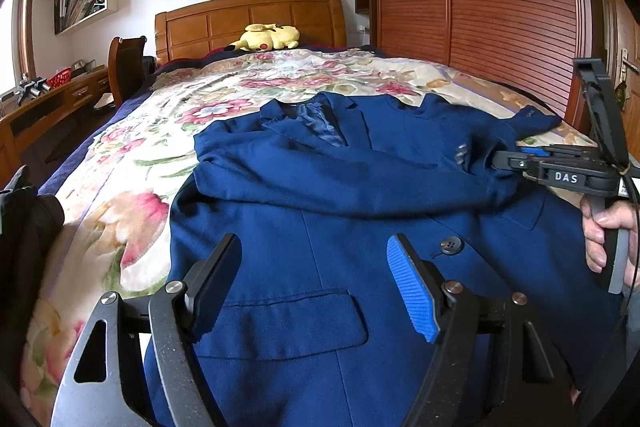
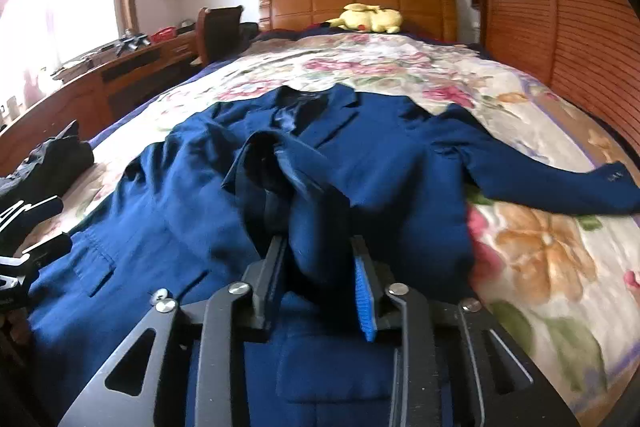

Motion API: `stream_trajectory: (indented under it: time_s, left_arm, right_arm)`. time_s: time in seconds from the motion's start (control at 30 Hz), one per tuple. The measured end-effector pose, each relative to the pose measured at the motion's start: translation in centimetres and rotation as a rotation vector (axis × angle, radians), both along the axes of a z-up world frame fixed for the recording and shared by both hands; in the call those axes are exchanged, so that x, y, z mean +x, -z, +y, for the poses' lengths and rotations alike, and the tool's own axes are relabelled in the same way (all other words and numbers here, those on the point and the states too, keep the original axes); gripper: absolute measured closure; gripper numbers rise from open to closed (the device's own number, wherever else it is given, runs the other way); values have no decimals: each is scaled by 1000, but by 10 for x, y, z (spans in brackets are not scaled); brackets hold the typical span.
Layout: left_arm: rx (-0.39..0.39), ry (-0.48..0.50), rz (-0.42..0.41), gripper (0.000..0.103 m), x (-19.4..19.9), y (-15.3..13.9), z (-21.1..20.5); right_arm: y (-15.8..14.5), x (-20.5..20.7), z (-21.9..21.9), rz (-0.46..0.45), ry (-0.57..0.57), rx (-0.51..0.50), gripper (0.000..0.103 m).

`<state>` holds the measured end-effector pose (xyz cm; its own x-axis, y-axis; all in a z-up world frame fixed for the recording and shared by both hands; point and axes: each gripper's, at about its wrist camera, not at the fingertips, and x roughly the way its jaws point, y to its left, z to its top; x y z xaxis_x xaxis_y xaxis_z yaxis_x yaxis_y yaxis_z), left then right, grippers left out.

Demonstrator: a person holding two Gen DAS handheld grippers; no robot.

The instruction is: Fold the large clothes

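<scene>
Both claws tilt downward: right claw pinches jacket sleeve, left claw gapes

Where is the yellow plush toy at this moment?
The yellow plush toy lies at the far end of the bed, right in front of the wooden headboard, well beyond the blue jacket; both wrist views show it.
</scene>
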<state>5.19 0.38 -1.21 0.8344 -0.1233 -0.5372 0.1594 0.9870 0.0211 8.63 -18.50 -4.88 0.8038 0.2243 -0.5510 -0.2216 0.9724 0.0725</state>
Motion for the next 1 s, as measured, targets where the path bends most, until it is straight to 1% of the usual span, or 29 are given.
stream_trajectory:
  time_s: [0.07,0.13,0.23,0.27,0.3,0.43,0.47,0.5,0.57,0.73,0.83,0.9,1.0]
  left_arm:
    - [-3,-1,1,27,0,0,1]
    - [-6,-2,1,27,0,0,1]
    - [-4,-1,1,27,0,-1,1]
    - [-2,0,1,27,0,-1,2]
    - [1,0,0,27,0,-1,1]
    - [1,3,-4,27,0,-2,-1]
    - [-2,4,-5,27,1,-3,0]
    - [-6,5,-7,27,1,-4,-1]
    - [-13,7,-11,27,1,-6,-1]
    - [-26,24,-27,27,0,-12,-6]
    - [-29,35,-34,27,0,-14,-10]
    - [-30,40,-36,27,2,-15,-12]
    - [-39,45,-38,27,5,-16,-13]
  right_arm:
    - [-4,-9,-1,-11,19,3,64]
    - [-8,-17,-4,-16,30,9,63]
    - [-9,-19,-7,-11,35,19,62]
    - [-10,-20,-8,-11,37,19,60]
    - [-11,-19,-8,-12,39,17,56]
    - [-13,-20,-14,-19,62,12,46]
    - [-12,-20,-17,-13,68,10,38]
    - [-12,-19,-20,-5,72,10,36]
    - [-10,-16,-27,14,91,11,36]
    - [-14,-10,-47,46,131,55,36]
    - [-17,-4,-48,61,132,3,36]
    - [-18,5,-46,90,121,-42,36]
    - [-24,15,-46,112,97,-43,36]
